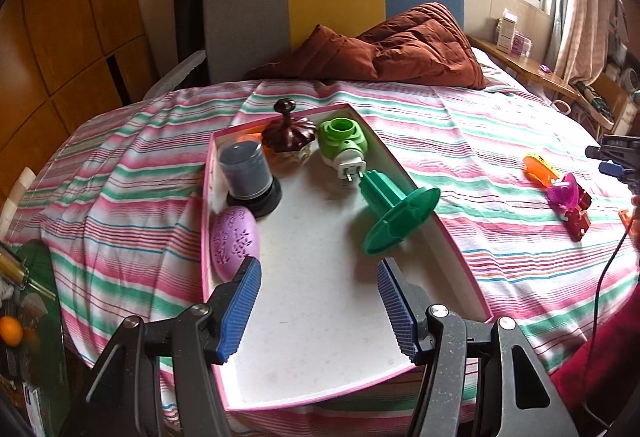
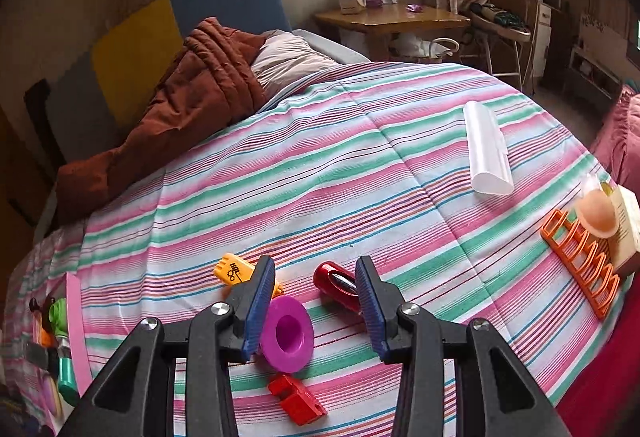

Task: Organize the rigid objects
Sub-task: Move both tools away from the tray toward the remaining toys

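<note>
The left gripper (image 1: 318,311) hovered over the near end of the pink-edged white tray (image 1: 320,317), jaws apart and empty. Farther in, a green spool (image 1: 394,211) leaned on the tray's right rim, beside a green plug-in unit (image 1: 344,145); a purple oval case (image 1: 235,241) and a dark jar (image 1: 246,173) hugged the left wall, leaving the tray's middle bare.

The right gripper (image 2: 316,311) stood part open, gripping nothing, over the striped bedspread (image 2: 360,165). A purple funnel-like piece (image 2: 286,333) lay just beside its left pad, possibly touching. A red cylinder (image 2: 336,287), a yellow clip (image 2: 236,271) and a red block (image 2: 296,399) lay close by. The white tube (image 2: 486,153) and orange rack (image 2: 580,257) sat well apart near the bed's right edge.
</note>
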### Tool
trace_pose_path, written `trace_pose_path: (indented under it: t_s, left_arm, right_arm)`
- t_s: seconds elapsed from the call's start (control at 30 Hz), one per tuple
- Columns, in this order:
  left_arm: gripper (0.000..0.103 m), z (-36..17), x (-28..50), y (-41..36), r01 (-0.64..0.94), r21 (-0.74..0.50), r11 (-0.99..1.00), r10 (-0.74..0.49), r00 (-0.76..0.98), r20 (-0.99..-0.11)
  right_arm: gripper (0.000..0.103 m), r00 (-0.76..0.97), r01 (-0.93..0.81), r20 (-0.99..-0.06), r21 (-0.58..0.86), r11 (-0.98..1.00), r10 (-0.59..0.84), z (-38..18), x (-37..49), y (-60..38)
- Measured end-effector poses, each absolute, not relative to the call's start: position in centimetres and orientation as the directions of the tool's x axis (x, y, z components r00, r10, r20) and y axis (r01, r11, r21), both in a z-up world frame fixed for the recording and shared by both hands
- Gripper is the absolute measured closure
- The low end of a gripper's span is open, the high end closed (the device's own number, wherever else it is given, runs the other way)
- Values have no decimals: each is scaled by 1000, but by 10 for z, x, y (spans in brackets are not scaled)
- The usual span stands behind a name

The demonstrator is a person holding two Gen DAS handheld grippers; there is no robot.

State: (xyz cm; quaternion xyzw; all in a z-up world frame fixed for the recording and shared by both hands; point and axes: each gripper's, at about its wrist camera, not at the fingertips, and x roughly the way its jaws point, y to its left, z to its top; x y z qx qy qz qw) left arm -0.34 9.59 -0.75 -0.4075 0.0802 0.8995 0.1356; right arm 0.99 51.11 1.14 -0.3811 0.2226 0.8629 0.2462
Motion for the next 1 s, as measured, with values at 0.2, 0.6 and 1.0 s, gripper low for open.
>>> trace_pose_path:
  t_s: [0.2,0.6,1.0]
  left_arm:
    - [42,-7,-4,113,-350,41,-936,199,-621,-758]
    - [42,-5,-10,165,-463,-1,-886,289,-551,-783]
    - [44,-25,-21,262,-656,-150,-740,449,-316,-836]
  right_arm:
    - [61,-593,-626,-764,239,-742,254,11,17,520]
    - [61,-598,-681,-769,337,-651,227,5,30,541]
    - [59,-637,-681,-750,441,-585,176,3,40,552]
